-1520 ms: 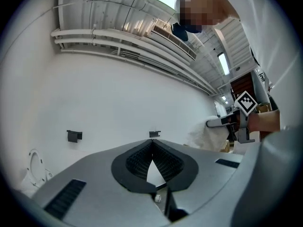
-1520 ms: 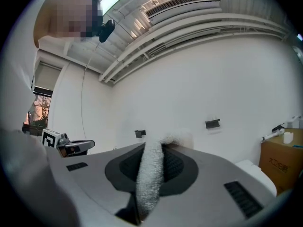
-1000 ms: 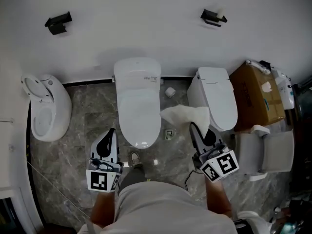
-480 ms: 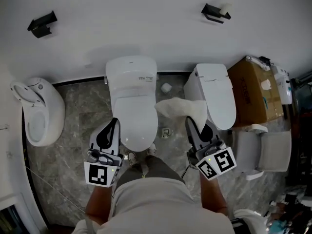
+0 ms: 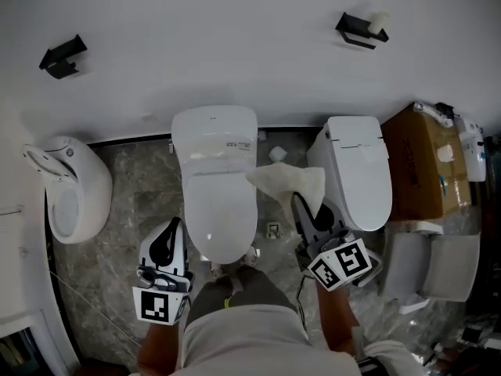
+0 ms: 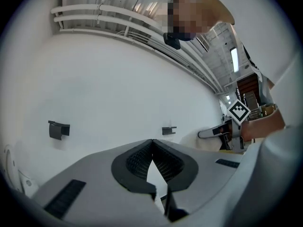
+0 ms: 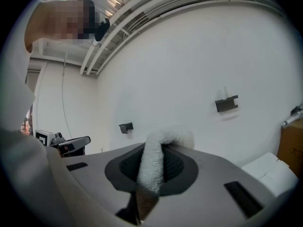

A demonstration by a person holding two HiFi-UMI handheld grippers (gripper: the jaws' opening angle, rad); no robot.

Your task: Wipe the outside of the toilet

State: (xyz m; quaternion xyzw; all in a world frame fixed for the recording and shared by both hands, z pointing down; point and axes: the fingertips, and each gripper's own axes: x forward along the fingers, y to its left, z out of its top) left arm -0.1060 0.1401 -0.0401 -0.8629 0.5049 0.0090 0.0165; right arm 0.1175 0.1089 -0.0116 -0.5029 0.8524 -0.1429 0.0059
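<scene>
The middle white toilet (image 5: 214, 180) stands against the wall with its lid down, straight ahead of me. My right gripper (image 5: 300, 204) hangs to the right of its bowl, shut on a white cloth (image 5: 285, 182) that spreads out past the jaws between this toilet and the one beside it. In the right gripper view the cloth (image 7: 157, 161) is pinched between the jaws and curls over their tips. My left gripper (image 5: 173, 227) sits by the bowl's front left, shut and holding nothing; its tips (image 6: 152, 141) touch.
A second white toilet (image 5: 362, 180) stands to the right, with a cardboard box (image 5: 427, 163) beyond it. A urinal (image 5: 75, 188) is at the left. Two black brackets (image 5: 61, 56) (image 5: 360, 30) are on the wall. A white seat-like unit (image 5: 438, 265) sits at lower right.
I have come closer and now stand right at the middle toilet's front. Both grippers sit a little lower in view; the right one still holds the cloth.
</scene>
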